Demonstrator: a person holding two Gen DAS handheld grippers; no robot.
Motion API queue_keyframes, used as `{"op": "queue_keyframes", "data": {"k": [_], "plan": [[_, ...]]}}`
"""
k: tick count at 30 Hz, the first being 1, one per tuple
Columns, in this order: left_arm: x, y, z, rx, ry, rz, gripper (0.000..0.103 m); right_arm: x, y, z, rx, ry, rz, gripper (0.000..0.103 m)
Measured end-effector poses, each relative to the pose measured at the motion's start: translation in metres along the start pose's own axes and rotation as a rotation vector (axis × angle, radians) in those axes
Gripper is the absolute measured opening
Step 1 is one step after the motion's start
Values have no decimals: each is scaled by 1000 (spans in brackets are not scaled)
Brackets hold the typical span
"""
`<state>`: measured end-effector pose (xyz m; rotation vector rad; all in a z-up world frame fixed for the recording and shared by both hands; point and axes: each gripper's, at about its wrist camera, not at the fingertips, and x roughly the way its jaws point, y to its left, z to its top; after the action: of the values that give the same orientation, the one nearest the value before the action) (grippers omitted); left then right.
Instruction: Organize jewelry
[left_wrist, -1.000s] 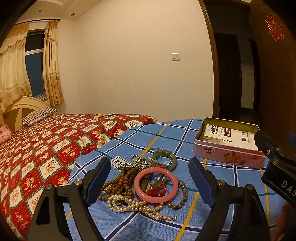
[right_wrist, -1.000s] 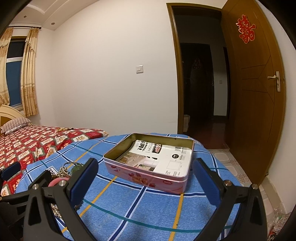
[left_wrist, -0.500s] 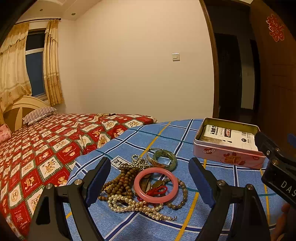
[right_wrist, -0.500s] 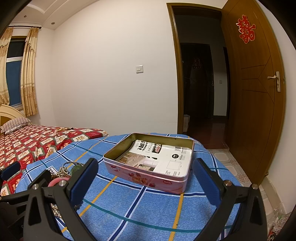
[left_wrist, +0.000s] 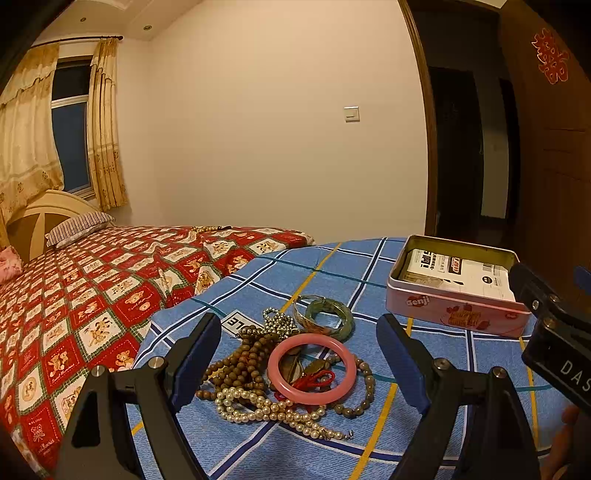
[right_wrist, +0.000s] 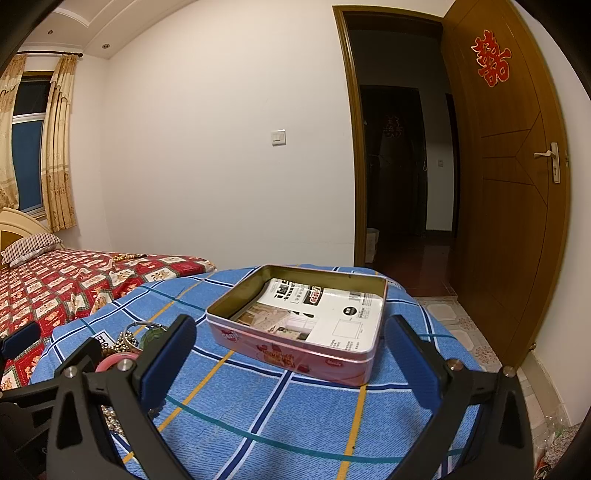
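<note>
Left wrist view puts my left gripper spread wide above the blue plaid tablecloth, grasping nothing, its blue-padded fingers framing the jewelry pile. At the centre of that pile lies a pink bangle, flat on the cloth, with a red cord knot and some dull metal pieces inside its ring. Brown wooden beads bunch against it at 9 o'clock, a pearl strand trails along 6 o'clock, and a string of larger grey-brown beads curves round at 3 o'clock. A green bangle sits at 12 o'clock of the pink one, with a silvery bead chain just beside it at 11.

The pink tin stands open at 2 o'clock from the pile, well apart, with printed paper inside.

In the right wrist view my right gripper is likewise released and empty, fingers splayed either side of the pink tin, which rests near the table's middle. The jewelry shows only partly at 9 o'clock, behind the left finger. A bed with a red patterned cover lies beyond the table.
</note>
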<state>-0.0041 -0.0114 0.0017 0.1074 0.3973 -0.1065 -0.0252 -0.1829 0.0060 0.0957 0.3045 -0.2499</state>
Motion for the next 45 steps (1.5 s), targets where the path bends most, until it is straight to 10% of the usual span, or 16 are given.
{"op": "queue_keyframes", "data": {"k": [23,30,39,45], "plan": [[5,11,1,-48,31,-32,86,11,-4,-1,25,62,16,103],[6,38,1,48,43,26,86,24,0,-2,21,136,199,103],[16,105,-3,-69,102,68,86,75,62,-12,-80,433,570,57],[23,120,-9,-105,119,81,86,99,100,-26,-168,515,555,40]]}}
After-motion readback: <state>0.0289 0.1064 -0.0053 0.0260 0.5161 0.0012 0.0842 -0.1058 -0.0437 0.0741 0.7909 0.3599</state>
